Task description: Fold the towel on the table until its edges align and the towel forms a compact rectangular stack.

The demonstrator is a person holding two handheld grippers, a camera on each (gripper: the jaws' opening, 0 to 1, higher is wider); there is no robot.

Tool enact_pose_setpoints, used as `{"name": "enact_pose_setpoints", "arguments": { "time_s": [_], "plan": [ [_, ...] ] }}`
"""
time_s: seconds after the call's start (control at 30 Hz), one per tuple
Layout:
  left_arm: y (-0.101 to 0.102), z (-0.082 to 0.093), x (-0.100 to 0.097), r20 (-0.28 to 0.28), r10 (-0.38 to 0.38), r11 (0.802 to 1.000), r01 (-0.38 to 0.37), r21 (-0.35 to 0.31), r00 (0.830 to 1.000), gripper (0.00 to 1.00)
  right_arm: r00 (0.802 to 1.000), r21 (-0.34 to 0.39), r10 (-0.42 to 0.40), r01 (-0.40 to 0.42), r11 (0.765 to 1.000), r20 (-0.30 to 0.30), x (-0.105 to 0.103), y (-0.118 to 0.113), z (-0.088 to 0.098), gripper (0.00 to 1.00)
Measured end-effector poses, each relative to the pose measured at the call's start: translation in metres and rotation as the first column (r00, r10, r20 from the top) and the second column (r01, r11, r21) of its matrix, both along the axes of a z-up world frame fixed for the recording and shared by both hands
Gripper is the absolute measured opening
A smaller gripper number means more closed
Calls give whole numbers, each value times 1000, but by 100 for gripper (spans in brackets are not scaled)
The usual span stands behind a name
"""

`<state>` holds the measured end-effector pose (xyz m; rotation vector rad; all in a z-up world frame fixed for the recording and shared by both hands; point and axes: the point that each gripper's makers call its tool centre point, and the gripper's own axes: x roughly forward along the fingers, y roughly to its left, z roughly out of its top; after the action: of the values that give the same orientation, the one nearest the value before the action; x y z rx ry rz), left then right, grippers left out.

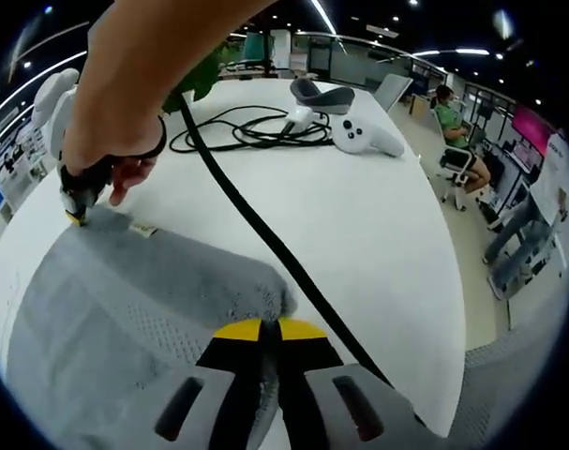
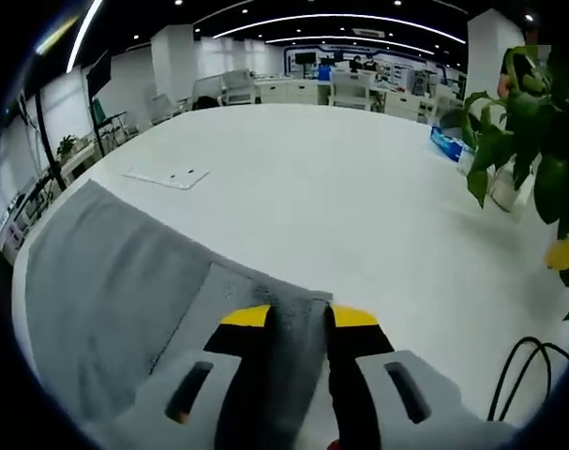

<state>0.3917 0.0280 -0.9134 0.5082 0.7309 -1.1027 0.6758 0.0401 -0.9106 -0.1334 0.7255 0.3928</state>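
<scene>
A grey towel [image 1: 125,309] lies on the white table [image 1: 359,234], partly folded over itself. My left gripper [image 1: 270,330] is shut on the towel's near edge, with cloth bunched between the yellow tips. At the far corner, a person's hand holds my right gripper [image 1: 75,214], which pinches the towel there. In the right gripper view the towel [image 2: 106,281] spreads to the left, and a fold of it runs up between the yellow tips of my right gripper [image 2: 298,319], which is shut on it.
A black cable [image 1: 265,234] runs from the person's arm [image 1: 143,66] across the table. Farther off lie coiled black cables [image 1: 247,131], a white controller [image 1: 364,136] and a grey device [image 1: 321,94]. A potted plant [image 2: 518,112] and a white card [image 2: 167,176] stand beyond the towel.
</scene>
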Motion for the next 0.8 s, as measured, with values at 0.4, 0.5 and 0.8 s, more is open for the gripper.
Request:
{"name": "enact_pose_setpoints", "arguments": {
  "time_s": [0.4, 0.5, 0.8],
  "plan": [
    [-7, 3, -7, -51, 55, 998, -55, -8, 997, 3, 998, 11, 65, -64, 998, -8, -9, 1, 3, 2],
    [-12, 5, -9, -50, 51, 999, -52, -17, 997, 3, 997, 6, 75, -75, 997, 1, -11, -5, 6, 2],
    [-25, 22, -9, -54, 66, 995, -70, -68, 996, 2, 996, -11, 86, -86, 996, 23, -14, -23, 25, 2]
  ]
}}
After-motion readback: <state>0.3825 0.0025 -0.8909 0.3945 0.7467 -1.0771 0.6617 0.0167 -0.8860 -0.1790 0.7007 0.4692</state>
